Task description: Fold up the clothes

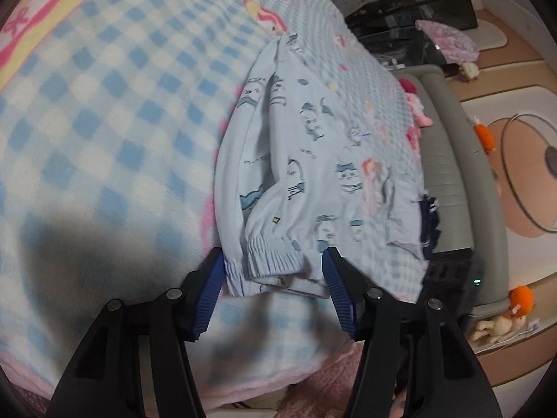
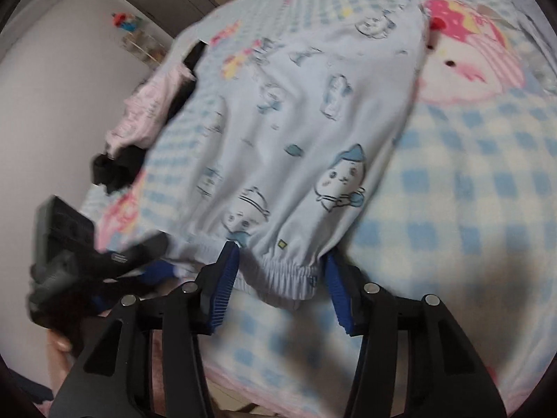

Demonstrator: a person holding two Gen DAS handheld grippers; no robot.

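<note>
A light blue garment printed with cartoon animals lies flat on the checked blanket, its gathered elastic band nearest me. My left gripper is open, its blue pads standing on either side of the band's left part with the cloth between them, not pinched. In the right wrist view the same garment stretches away from me. My right gripper is open too, and the band sits between its pads. The other gripper's black body shows blurred at the left.
The blue-and-white checked blanket with pink cartoon prints covers the bed. Pink and dark clothes lie at the bed's far edge. A grey padded bed frame, a black box with a green light and plush toys are beside the bed.
</note>
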